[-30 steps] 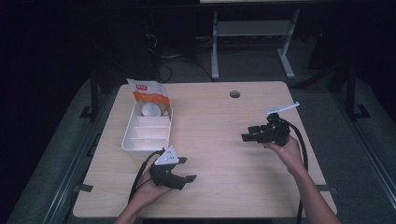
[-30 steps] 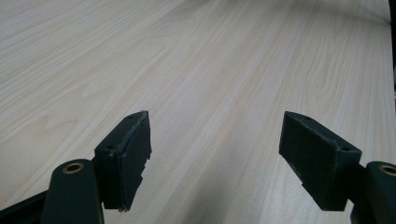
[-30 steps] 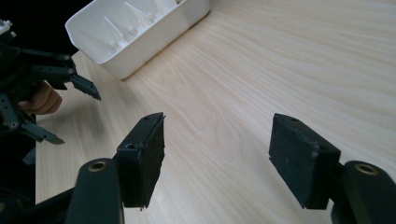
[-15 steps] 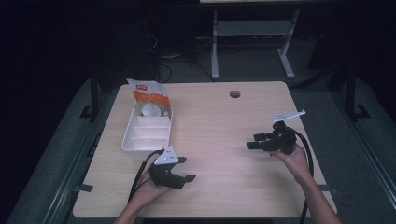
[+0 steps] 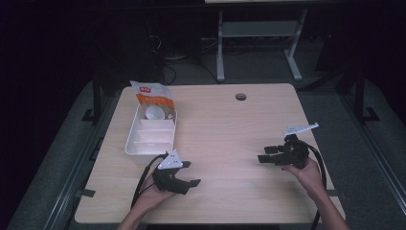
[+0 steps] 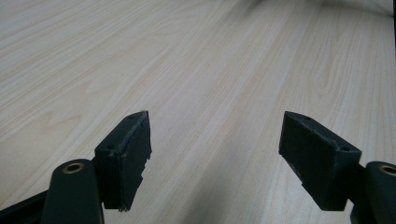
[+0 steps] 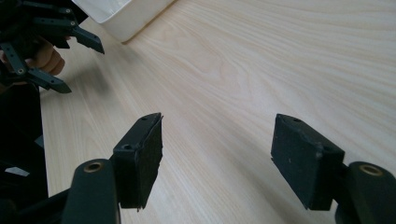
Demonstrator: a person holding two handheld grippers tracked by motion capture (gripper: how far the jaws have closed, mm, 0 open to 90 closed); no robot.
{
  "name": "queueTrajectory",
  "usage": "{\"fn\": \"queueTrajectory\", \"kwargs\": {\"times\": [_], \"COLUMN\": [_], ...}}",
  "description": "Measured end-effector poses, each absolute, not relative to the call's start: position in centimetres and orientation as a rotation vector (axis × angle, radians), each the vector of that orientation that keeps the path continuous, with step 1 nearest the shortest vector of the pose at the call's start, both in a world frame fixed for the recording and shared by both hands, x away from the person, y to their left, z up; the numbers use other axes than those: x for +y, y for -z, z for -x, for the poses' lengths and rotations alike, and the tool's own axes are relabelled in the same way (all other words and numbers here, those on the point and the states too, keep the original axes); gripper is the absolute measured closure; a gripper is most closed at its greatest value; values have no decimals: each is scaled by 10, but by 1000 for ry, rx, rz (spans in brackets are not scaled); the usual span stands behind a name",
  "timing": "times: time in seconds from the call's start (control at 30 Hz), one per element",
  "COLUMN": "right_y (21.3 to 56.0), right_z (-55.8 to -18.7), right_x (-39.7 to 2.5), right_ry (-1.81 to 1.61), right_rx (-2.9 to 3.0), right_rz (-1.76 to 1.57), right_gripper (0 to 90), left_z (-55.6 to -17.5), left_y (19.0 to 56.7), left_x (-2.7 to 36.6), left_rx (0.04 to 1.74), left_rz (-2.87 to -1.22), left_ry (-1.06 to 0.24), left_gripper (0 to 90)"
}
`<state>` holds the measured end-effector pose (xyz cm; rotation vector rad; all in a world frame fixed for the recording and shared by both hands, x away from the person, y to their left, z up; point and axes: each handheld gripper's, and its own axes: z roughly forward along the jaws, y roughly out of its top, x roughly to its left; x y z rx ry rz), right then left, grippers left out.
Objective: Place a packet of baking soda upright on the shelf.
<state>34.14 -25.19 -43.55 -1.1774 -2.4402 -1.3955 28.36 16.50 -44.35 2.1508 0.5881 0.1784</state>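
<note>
The light wood worktop point(image 5: 215, 129) has a white tray point(image 5: 151, 136) near its far left side. The tray has little rooms inside, and the far one holds something round and white, maybe a small bowl point(image 5: 154, 113). An orange and white bag point(image 5: 152, 95) lies at the tray's far end, touching it. The left gripper point(image 5: 189, 173) sits low by the near edge, just in front of the tray, its jaws wide apart and holding nothing. The right gripper point(image 5: 266, 154) is well apart on the right, its jaws also spread and bare.
</note>
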Motion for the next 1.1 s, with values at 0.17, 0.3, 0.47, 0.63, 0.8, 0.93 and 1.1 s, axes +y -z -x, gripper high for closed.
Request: {"fn": "queueTrajectory", "kwargs": {"times": [0.17,0.3,0.47,0.63,0.8,0.93,1.1], "right_y": [441,446,450,454,457,459,458], "right_z": [-334,-326,-318,-311,-304,-292,-284], "right_x": [-254,-255,-257,-258,-260,-260,-258], "right_ry": [1393,1384,1391,1395,1377,1388,1400], "right_rx": [-2440,-2435,-2432,-2431,-2437,-2446,-2461], "right_rz": [1176,1175,1172,1169,1172,1176,1163], "right_gripper": [328,321,314,312,312,312,309], "left_z": [-283,-283,-282,-282,-282,-281,-280], "left_y": [443,444,444,444,445,447,448], "left_x": [165,164,164,165,165,165,164], "left_rx": [584,582,582,582,582,581,574], "left_rz": [-2155,-2156,-2157,-2161,-2165,-2178,-2192], "left_ry": [-178,-175,-174,-172,-171,-164,-160], "left_gripper": [248,248,248,248,248,248,249]}}
